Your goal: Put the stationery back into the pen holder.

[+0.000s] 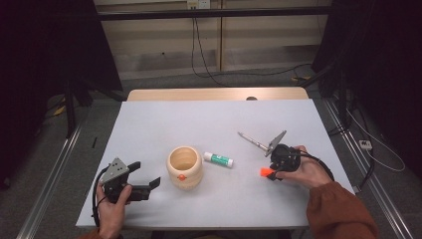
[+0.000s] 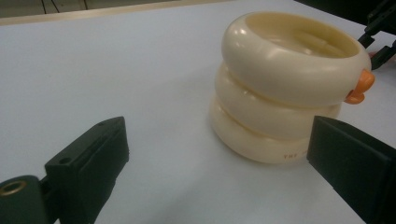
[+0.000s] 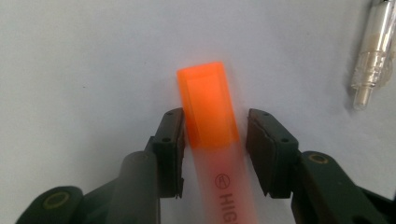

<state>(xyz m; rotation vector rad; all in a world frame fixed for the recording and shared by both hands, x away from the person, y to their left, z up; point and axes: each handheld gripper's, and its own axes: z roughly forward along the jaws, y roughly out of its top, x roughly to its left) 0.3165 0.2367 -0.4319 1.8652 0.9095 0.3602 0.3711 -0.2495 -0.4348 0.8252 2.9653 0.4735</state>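
Right gripper point(image 3: 214, 140) straddles orange highlighter point(image 3: 208, 109) lying on table point(image 1: 149, 129); left pad touches, right pad gapped, no grip yet. Next: squeeze, lift, carry to cream pen holder point(image 1: 184, 167). Left gripper point(image 2: 219, 163) wide open, idle beside holder.

Overhead view; two close table-level views

Open table surrounds the pot point(image 1: 184, 167); the glue stick point(image 1: 218, 159) lies just beside it.

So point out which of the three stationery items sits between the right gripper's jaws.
The orange highlighter, between the right gripper jaws. The glue stick and clear pen lie apart on the table.
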